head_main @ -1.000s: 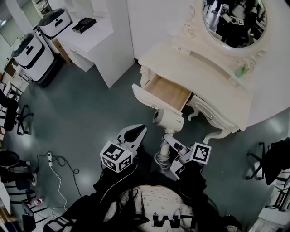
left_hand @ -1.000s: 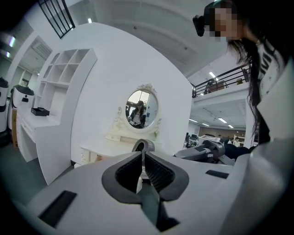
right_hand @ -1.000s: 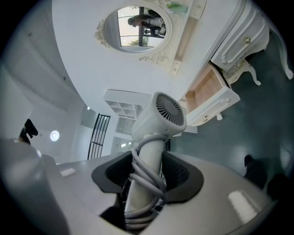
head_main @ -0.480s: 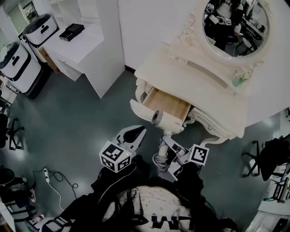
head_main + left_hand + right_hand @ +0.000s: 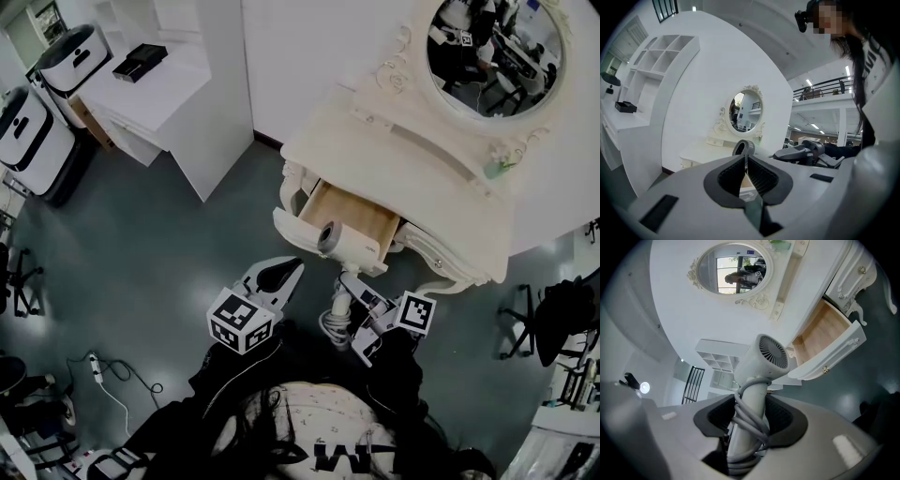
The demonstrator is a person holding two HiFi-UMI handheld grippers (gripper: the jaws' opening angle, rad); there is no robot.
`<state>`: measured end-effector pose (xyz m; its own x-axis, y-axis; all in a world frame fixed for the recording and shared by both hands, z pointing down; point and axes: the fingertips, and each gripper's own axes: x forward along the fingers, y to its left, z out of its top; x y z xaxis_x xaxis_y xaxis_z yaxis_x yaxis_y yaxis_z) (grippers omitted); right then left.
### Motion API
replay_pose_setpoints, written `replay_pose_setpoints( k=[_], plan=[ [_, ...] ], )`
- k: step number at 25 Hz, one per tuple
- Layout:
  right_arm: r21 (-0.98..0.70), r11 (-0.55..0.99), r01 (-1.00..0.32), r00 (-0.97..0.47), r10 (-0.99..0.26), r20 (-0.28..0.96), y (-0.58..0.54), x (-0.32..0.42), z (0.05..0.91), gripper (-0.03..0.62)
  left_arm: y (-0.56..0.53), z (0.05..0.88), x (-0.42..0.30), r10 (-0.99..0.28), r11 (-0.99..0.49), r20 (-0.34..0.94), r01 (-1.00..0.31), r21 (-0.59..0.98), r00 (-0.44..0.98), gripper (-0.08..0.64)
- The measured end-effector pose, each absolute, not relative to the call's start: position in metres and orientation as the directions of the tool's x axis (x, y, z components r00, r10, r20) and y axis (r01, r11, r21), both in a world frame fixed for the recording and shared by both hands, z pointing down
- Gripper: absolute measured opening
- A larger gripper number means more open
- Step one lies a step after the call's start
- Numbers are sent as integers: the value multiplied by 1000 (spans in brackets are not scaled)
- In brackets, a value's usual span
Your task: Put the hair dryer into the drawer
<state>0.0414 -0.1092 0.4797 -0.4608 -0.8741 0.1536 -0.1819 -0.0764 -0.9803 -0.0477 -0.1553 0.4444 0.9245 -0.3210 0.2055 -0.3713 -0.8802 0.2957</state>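
Head view: hair dryer (image 5: 347,246) over the front of the open drawer (image 5: 364,212), 12 o'clock of your right gripper (image 5: 345,298) | Left gripper view: left gripper (image 5: 744,161) pressed together, empty, keep it aside | Right gripper view: you pinch the cord-wrapped handle (image 5: 750,404); clear the drawer front, then lower.

Your left tool (image 5: 296,266) points forward, jaws together with nothing between them; beside it, your right tool (image 5: 349,287) clamps the hair dryer (image 5: 349,244) by its handle; both sit low before your chest.
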Motion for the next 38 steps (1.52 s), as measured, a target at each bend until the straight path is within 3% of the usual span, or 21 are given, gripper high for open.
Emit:
replay_pose_setpoints(
  k=[6,13,21,38],
  plan=[
    [-976,-119,-184,-459,-867,192,-118,57,495,210,-152,450,-41,-303,-883,220,-360,301,927,2],
    [-970,-160,-181,-495,-838,230,-149,88,523,210,-173,453,-34,-366,-856,234,-424,297,901,0],
    [-943,-264,-204,-595,-732,333,-191,119,573,210,-209,451,-6,-446,-813,247,-505,291,860,1],
    [-892,-393,-224,-732,-536,420,-251,154,673,210,-245,465,25,-545,-722,325,-630,286,773,2]
  ],
)
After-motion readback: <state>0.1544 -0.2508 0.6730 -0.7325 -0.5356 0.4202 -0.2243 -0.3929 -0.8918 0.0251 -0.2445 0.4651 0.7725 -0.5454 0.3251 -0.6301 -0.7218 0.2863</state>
